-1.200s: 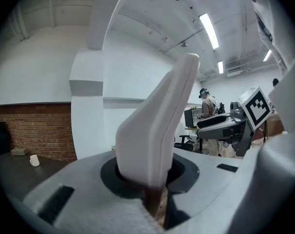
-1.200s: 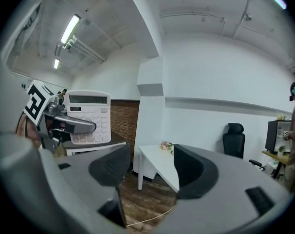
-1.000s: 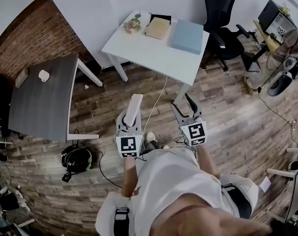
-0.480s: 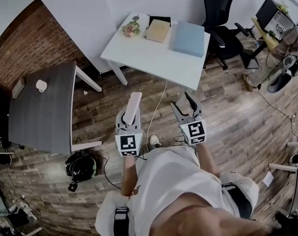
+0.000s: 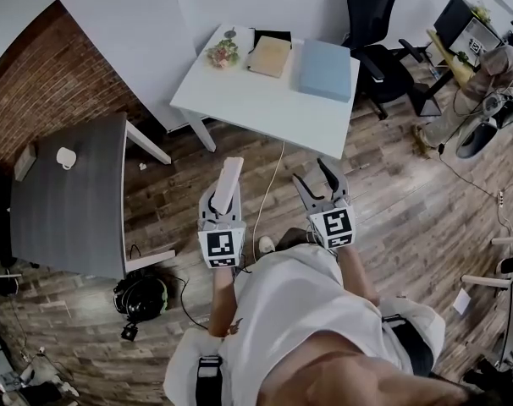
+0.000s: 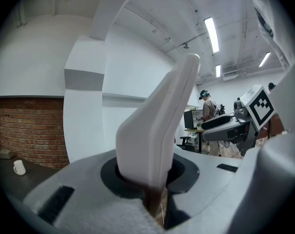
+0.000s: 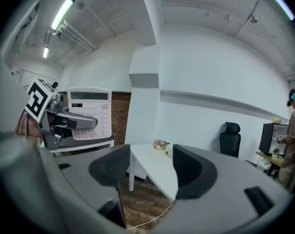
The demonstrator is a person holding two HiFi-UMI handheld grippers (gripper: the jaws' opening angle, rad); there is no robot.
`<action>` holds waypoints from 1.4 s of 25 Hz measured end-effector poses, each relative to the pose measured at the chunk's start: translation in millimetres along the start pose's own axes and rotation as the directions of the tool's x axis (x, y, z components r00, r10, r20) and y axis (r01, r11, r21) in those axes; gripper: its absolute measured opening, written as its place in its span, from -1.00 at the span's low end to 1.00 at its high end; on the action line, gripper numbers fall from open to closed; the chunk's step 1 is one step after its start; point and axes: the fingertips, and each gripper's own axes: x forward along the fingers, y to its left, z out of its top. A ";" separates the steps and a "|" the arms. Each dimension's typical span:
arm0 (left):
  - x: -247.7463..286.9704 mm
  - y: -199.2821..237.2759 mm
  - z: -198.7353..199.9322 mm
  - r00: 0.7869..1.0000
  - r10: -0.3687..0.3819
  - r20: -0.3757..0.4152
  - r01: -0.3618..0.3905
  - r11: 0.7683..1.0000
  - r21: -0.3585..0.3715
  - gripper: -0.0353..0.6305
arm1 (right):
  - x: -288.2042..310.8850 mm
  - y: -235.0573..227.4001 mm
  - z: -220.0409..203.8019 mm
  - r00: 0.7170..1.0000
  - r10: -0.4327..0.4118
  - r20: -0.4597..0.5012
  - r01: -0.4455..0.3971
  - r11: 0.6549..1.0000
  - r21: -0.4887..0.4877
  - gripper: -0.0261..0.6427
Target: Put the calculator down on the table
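Observation:
A white calculator (image 5: 229, 183) stands on edge in my left gripper (image 5: 223, 200), which is shut on its lower end. In the left gripper view the calculator (image 6: 157, 130) rises edge-on from between the jaws of the left gripper (image 6: 150, 173). Its keypad face (image 7: 91, 113) shows in the right gripper view, left of centre. My right gripper (image 5: 312, 174) is beside it, open, with nothing between its pads; the right gripper view shows this same gripper (image 7: 150, 172) facing the white table (image 7: 155, 165). The white table (image 5: 256, 100) lies ahead, apart from both grippers.
On the white table lie a blue box (image 5: 326, 66), a tan book (image 5: 269, 56) and a small flower pot (image 5: 224, 53). A black office chair (image 5: 371, 24) stands at its right. A grey table (image 5: 70, 201) with a mug (image 5: 66, 156) is at the left. A dark helmet (image 5: 142, 297) and cable lie on the floor.
Both grippers have moved forward together towards the white table, which now sits a little nearer. The left gripper's hold on the calculator is unchanged, and the right gripper stays open.

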 end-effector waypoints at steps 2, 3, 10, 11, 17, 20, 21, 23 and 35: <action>4.1 2.7 -0.7 1.000 -0.003 0.000 0.003 1.000 -0.002 -0.67 | 4.7 -1.6 -0.1 1.000 -0.005 -0.005 0.005 1.000 0.000 -0.11; 6.4 4.2 -1.1 1.000 -0.005 -0.002 0.005 1.000 -0.003 -0.67 | 7.3 -2.7 0.3 1.000 -0.008 -0.006 0.008 1.000 0.000 -0.11; 28.8 15.8 -1.1 1.000 -0.010 -0.007 0.010 1.000 -0.003 -0.67 | 28.9 -12.7 0.2 1.000 -0.015 -0.016 0.015 1.000 0.006 -0.11; 31.1 17.2 -1.0 1.000 -0.010 -0.007 0.010 1.000 -0.003 -0.67 | 31.7 -13.6 -0.2 1.000 -0.014 -0.018 0.014 1.000 0.008 -0.11; 53.0 28.8 0.1 1.000 0.002 -0.012 -0.002 1.000 -0.001 -0.67 | 56.7 -26.2 3.4 1.000 -0.005 -0.010 0.005 1.000 0.010 -0.11; 67.6 36.2 2.3 1.000 0.005 -0.013 -0.005 1.000 0.005 -0.67 | 73.1 -34.4 6.2 1.000 -0.001 -0.005 0.001 1.000 0.011 -0.12; 72.2 38.6 2.8 1.000 0.007 -0.013 -0.006 1.000 0.007 -0.67 | 78.1 -36.7 7.3 1.000 0.000 -0.002 0.000 1.000 0.012 -0.12; 82.1 42.8 3.9 1.000 0.010 -0.014 -0.010 1.000 0.008 -0.67 | 87.7 -42.3 9.1 1.000 0.003 0.001 -0.003 1.000 0.012 -0.12; 138.3 61.4 11.5 0.999 0.043 -0.022 -0.042 0.999 0.010 -0.67 | 138.8 -82.1 15.5 1.000 0.028 0.010 -0.028 1.000 0.008 -0.12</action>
